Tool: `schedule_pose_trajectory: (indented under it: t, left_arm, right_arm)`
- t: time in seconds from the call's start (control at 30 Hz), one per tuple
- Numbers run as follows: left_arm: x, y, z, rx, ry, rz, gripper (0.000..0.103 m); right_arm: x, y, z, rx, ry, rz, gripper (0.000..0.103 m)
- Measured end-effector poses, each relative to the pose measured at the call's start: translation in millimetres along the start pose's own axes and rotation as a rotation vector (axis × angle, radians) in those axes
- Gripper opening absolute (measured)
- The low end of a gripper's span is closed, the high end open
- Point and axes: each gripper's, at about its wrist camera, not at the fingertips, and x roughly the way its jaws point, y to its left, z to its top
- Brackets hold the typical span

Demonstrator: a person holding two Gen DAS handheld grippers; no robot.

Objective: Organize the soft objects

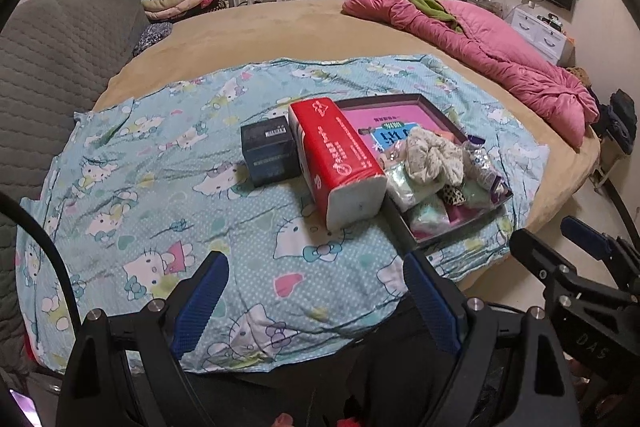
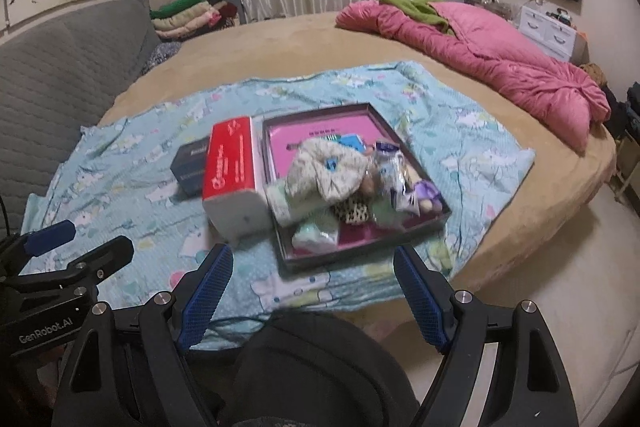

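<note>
A heap of soft things [image 2: 332, 171], topped by a pale scrunchie [image 1: 430, 155], fills the near end of a shallow dark tray [image 2: 424, 225] at the centre of the frame; a red tissue pack [image 1: 340, 155] touches the tray's left side, a dark box [image 1: 270, 151] beyond it; all lie on a cartoon-cat sheet [image 1: 152, 195] on the bed [image 1: 260, 31]; left gripper [image 1: 316, 301] and right gripper [image 2: 314, 297], fingers spread wide and empty, hover at lower frame.

Right gripper [image 2: 314, 289] spread wide above blue sheet [image 2: 132, 183]; shallow tray [image 2: 360, 249] heaped with soft items, red tissue pack [image 2: 230, 159] alongside.
</note>
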Motion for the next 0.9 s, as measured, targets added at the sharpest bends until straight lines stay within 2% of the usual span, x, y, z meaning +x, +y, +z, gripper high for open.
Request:
schedule_pose_trajectory:
  t: [0.9]
  left_arm:
    - [22, -5, -15, -0.012, 0.064, 0.001, 0.089]
  right_arm:
    - [15, -10, -12, 0.048, 0.047, -0.005, 0.084]
